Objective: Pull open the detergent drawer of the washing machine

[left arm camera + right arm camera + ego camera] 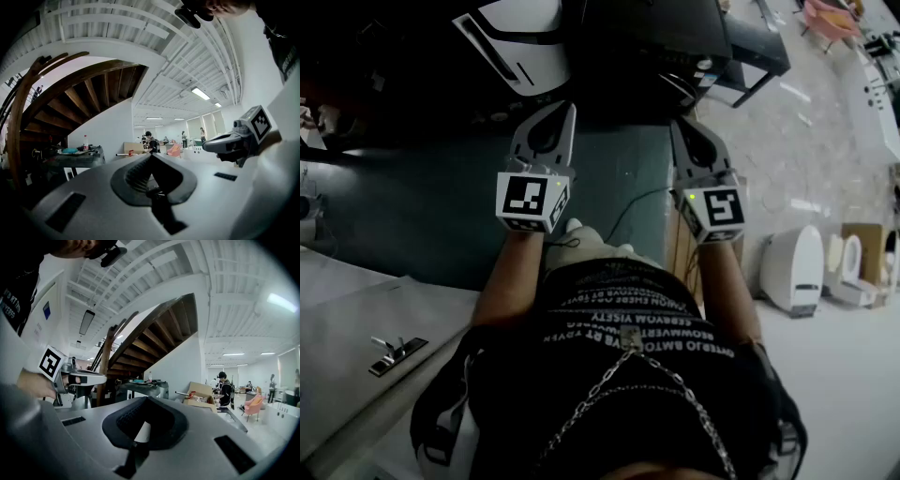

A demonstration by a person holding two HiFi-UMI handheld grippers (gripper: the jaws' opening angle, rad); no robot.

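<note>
I cannot make out a detergent drawer in any view. A white appliance (pixel 514 42) with a dark strip stands at the top of the head view, beyond both grippers. My left gripper (pixel 571 109) and right gripper (pixel 676 125) are held level side by side in front of the person's chest, over a dark grey-green surface (pixel 431 211). Both are shut with nothing between the jaws. The left gripper (pixel 151 156) points into the open room, with the right gripper's body (pixel 236 139) beside it. The right gripper (pixel 148 399) sees the left gripper's body (pixel 70 377) at its left.
A wooden staircase (pixel 70 93) rises at the left. A dark table (pixel 77 157) with a bottle stands below it. People (pixel 150 139) stand far off. White toilets (pixel 794 267) and a box sit on the floor at the right. A black desk (pixel 745 42) stands at the top.
</note>
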